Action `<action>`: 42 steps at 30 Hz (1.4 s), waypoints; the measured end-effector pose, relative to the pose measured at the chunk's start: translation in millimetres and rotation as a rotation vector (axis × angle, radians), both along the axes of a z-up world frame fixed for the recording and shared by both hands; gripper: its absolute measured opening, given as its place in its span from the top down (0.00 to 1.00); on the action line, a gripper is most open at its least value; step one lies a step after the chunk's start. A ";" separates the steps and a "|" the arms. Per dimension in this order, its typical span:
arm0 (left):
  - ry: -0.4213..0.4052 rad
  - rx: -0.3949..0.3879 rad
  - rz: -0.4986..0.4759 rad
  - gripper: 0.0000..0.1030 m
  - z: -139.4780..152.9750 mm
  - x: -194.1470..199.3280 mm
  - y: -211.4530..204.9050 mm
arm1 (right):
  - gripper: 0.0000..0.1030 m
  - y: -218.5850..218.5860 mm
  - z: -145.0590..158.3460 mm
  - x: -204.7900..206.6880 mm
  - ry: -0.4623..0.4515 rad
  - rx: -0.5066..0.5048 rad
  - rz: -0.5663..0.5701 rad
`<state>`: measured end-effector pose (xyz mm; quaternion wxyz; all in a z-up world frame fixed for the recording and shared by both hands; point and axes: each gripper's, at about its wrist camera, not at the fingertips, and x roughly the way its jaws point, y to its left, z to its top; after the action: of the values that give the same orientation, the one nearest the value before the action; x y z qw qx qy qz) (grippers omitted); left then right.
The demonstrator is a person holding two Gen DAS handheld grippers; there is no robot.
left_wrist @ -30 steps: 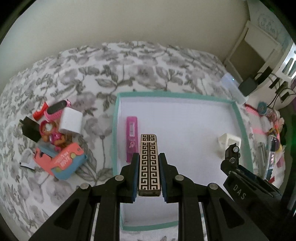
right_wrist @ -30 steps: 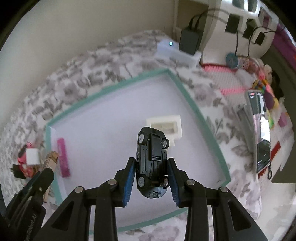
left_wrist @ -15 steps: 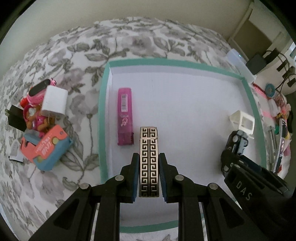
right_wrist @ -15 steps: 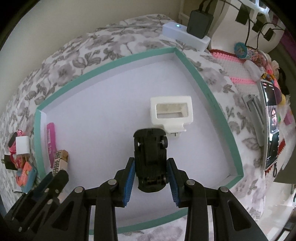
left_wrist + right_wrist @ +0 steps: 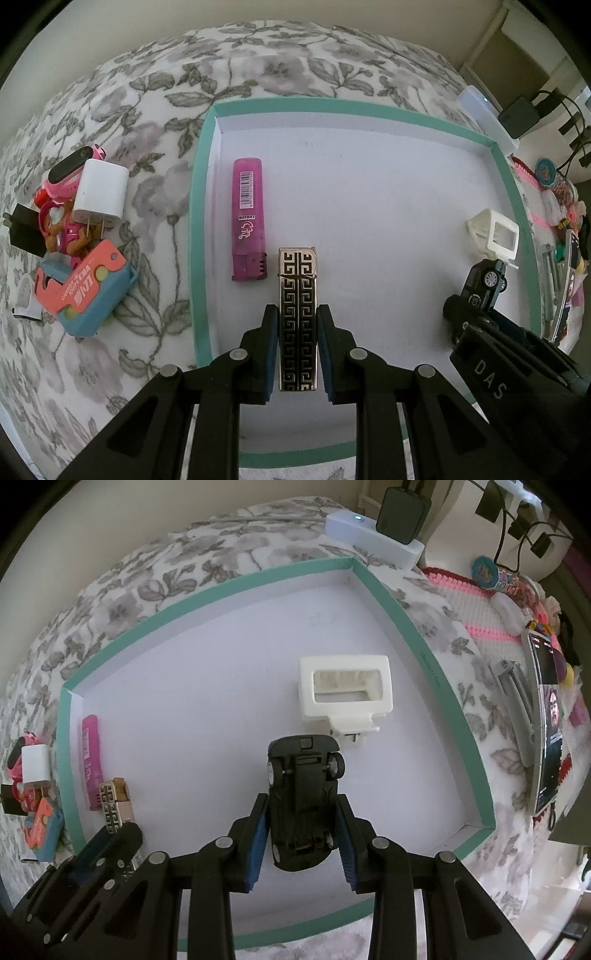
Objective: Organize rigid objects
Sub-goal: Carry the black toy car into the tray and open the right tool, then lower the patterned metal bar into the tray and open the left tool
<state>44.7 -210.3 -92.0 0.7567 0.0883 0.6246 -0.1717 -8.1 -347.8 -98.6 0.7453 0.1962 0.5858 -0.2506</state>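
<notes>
A white tray with a teal rim lies on a flowered bedspread. My left gripper is shut on a gold and black patterned lighter, held low over the tray floor beside a pink lighter. My right gripper is shut on a black toy car, its underside facing the camera and its nose pointing at a white plastic holder near the tray's right wall.
Left of the tray lies a heap: a white charger, a pink watch, a black plug, a coral and blue box. Right of the tray are a phone, a white device with a black adapter and pink toys.
Both grippers have sunk toward the tray floor with their loads still gripped. The patterned lighter now sits right beside the pink lighter, and the car's nose has come close to the white holder.
</notes>
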 end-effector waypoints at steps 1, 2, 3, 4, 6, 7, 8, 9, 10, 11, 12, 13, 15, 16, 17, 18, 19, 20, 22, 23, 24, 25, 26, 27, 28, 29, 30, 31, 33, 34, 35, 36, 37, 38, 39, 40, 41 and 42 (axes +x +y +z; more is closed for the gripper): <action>0.001 0.000 0.000 0.79 -0.3 0.2 0.1 | 0.63 -0.3 -0.3 -0.1 -0.002 0.003 -0.001; 0.004 -0.001 -0.001 0.79 0.6 0.6 0.5 | 0.62 -0.7 -1.0 -0.3 -0.002 0.006 0.000; 0.006 0.000 -0.001 0.79 0.7 1.2 0.7 | 0.60 -0.4 -1.2 1.8 -0.002 0.009 0.000; 0.008 0.000 -0.003 0.79 1.3 1.3 0.6 | 0.55 -0.1 -1.5 1.7 -0.001 0.013 0.000; 0.002 -0.005 -0.005 0.79 5.0 1.6 0.5 | 0.47 0.6 0.0 2.1 -0.006 0.013 -0.003; -0.006 -0.007 -0.008 0.79 7.7 1.8 0.4 | 0.44 0.7 1.5 2.3 -0.009 0.010 -0.003; -0.014 -0.009 -0.011 0.79 10.9 2.0 0.5 | 0.44 0.8 3.5 2.5 -0.014 0.007 -0.002; -0.020 -0.012 -0.012 0.79 13.9 2.0 0.9 | 0.44 0.8 5.9 2.8 -0.021 0.005 0.000; -0.030 -0.017 -0.014 0.79 18.4 1.9 1.0 | 0.44 1.0 9.5 2.9 -0.027 -0.001 0.002; -0.037 -0.020 -0.016 0.79 21.7 1.4 1.6 | 0.44 1.4 14.5 3.3 -0.036 -0.009 0.003; -0.048 -0.024 -0.017 0.79 26.3 1.3 2.0 | 0.44 1.8 20.4 3.0 -0.050 -0.020 0.005; -0.057 -0.027 -0.017 0.78 30.1 1.3 2.5 | 0.44 2.9 26.5 2.6 -0.064 -0.030 0.005; -0.081 -0.037 -0.016 0.74 40.1 1.6 4.2 | 0.44 2.8 37.5 1.3 -0.093 -0.047 0.005; -0.094 -0.044 -0.013 0.71 44.8 1.5 5.4 | 0.44 2.7 43.0 -0.2 -0.110 -0.055 0.003; -0.106 -0.051 -0.009 0.67 49.4 2.0 7.3 | 0.44 2.8 49.6 -1.6 -0.127 -0.064 0.001; -0.117 -0.056 -0.003 0.65 53.7 2.7 9.5 | 0.44 2.8 56.0 -2.8 -0.144 -0.075 -0.001; -0.127 -0.060 0.004 0.64 57.6 3.1 12.0 | 0.44 1.7 61.8 -3.6 -0.156 -0.082 -0.001; -0.133 -0.062 0.009 0.63 59.0 2.4 13.4 | 0.44 1.4 66.0 -5.5 -0.165 -0.087 0.000; -0.145 -0.066 0.023 0.56 63.1 4.5 18.7 | 0.44 3.2 72.7 -4.5 -0.175 -0.096 0.005; -0.151 -0.064 0.032 0.50 65.0 5.2 19.7 | 0.44 3.2 75.3 -4.9 -0.179 -0.101 0.008; -0.157 -0.060 0.039 0.47 66.0 5.7 21.3 | 0.44 4.1 77.1 -4.4 -0.182 -0.106 0.012; -0.163 -0.054 0.052 0.47 67.3 7.3 24.4 | 0.44 5.6 78.3 -4.8 -0.183 -0.108 0.015; -0.166 -0.050 0.060 0.46 66.5 7.9 25.5 | 0.42 7.1 78.9 -5.2 -0.183 -0.110 0.018; -0.169 -0.044 0.074 0.45 66.0 9.7 28.7 | 0.40 8.6 78.8 -5.1 -0.181 -0.111 0.022; -0.171 -0.040 0.089 0.43 66.0 11.3 32.0 | 0.37 9.8 78.2 -4.8 -0.177 -0.111 0.028; -0.174 -0.035 0.106 0.34 65.9 13.1 35.6 | 0.33 11.4 76.4 -4.1 -0.172 -0.111 0.036; -0.177 -0.033 0.119 0.26 66.1 14.4 38.7 | 0.31 13.1 74.7 -2.4 -0.165 -0.111 0.046; -0.180 -0.030 0.130 0.25 66.3 15.6 41.3 | 0.27 14.5 72.7 -1.3 -0.160 -0.111 0.054; -0.189 -0.022 0.150 0.25 66.9 17.2 46.4 | 0.21 16.7 69.8 -0.7 -0.157 -0.107 0.065; -0.195 -0.016 0.157 0.25 67.2 18.3 48.4 | 0.19 17.7 68.4 0.0 -0.157 -0.102 0.070; -0.201 -0.011 0.164 0.24 67.5 19.1 50.3 | 0.17 18.7 67.4 0.2 -0.156 -0.101 0.074; -0.205 -0.006 0.169 0.24 67.6 19.7 51.5 | 0.15 19.6 66.5 0.6 -0.156 -0.099 0.078; -0.209 -0.002 0.175 0.23 67.9 20.4 52.8 | 0.11 20.4 65.4 1.0 -0.154 -0.099 0.082; -0.214 0.001 0.181 0.23 68.3 21.0 54.4 | 0.05 21.2 64.4 1.6 -0.152 -0.098 0.086; -0.217 0.000 0.185 0.23 68.7 21.7 55.7 | 0.04 21.9 63.3 2.2 -0.151 -0.097 0.089; -0.218 -0.001 0.188 0.23 69.0 22.1 56.7 | 0.02 22.4 62.1 2.6 -0.150 -0.097 0.091; -0.221 0.001 0.190 0.23 69.3 22.5 57.6 | 0.01 23.1 61.1 3.0 -0.147 -0.097 0.094; -0.225 0.005 0.192 0.22 69.4 22.5 57.9 | 0.01 23.8 60.0 3.4 -0.145 -0.097 0.098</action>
<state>67.2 -152.4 -22.6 0.8347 0.0487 0.5418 -0.0861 -4.6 -324.0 -38.6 0.8057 0.1485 0.5266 -0.2270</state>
